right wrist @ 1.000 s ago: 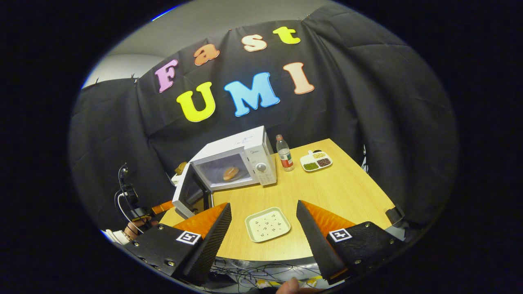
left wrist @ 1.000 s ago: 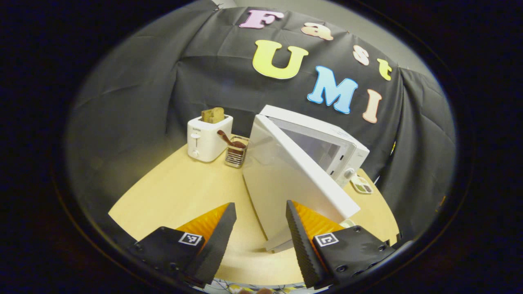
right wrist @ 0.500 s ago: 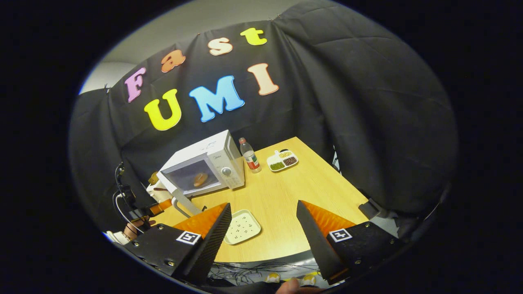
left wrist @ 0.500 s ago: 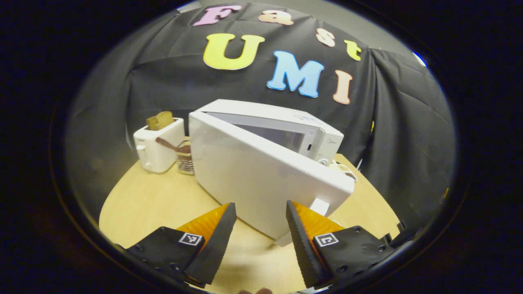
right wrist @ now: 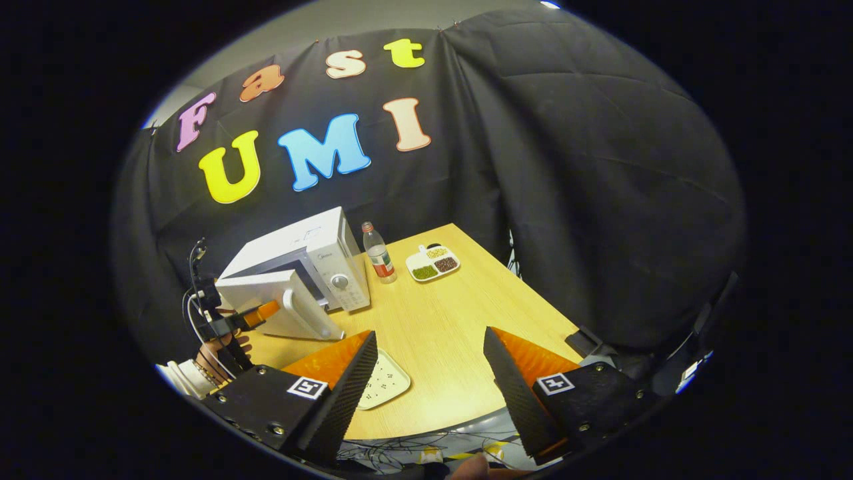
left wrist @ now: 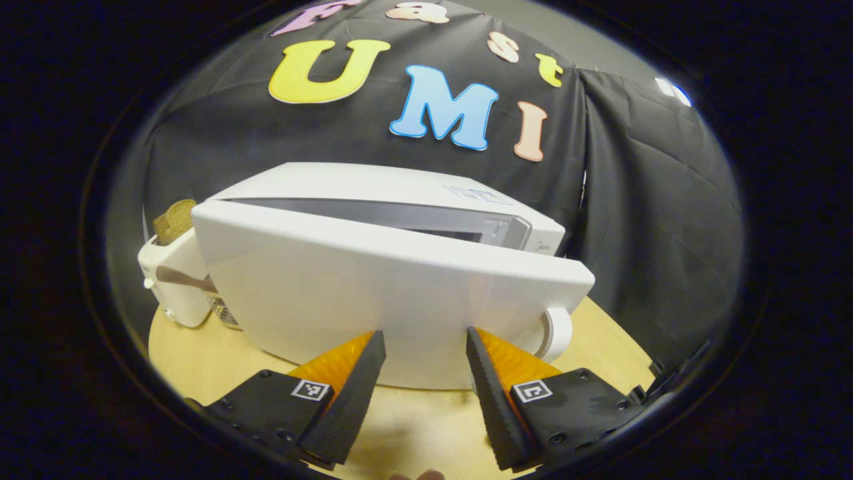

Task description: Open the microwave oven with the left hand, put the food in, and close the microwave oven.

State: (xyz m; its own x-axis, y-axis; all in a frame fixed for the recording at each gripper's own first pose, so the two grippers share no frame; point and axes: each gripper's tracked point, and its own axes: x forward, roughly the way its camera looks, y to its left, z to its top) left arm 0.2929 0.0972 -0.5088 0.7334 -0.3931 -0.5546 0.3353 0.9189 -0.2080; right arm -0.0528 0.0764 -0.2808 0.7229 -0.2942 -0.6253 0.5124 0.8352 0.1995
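**Door nearly shut, left gripper behind it**

The microwave point(left wrist: 400, 200) is the landmark. Its door point(left wrist: 373, 293) stands ajar by a narrow wedge, hinged at the toaster point(left wrist: 170, 287) side, with the handle point(left wrist: 556, 333) at the free edge. The left gripper point(left wrist: 421, 373) sits low in front of the door's outer face, its 2 fingers apart with nothing between them; their tips look to be touching or just short of the panel, and I cannot tell which. Fingers spread like this suit a flat push, not a grasp, so my reading is that the closing step is under way.

The food is not visible: the door hides the cavity in both views. Judging by the bare tray point(right wrist: 383, 383) in front of the microwave, it is probably inside already.

The right gripper point(right wrist: 430, 393) hangs well back from the microwave, over the near table point(right wrist: 453, 320) edge, fingers apart and holding nothing, out of the door's swing. From there the left gripper point(right wrist: 250, 319) shows against the door, held by a hand point(right wrist: 216, 357).

A bottle point(right wrist: 378, 253) and a 3-part dish point(right wrist: 433, 262) stand beyond the microwave's control side, clear of the door.
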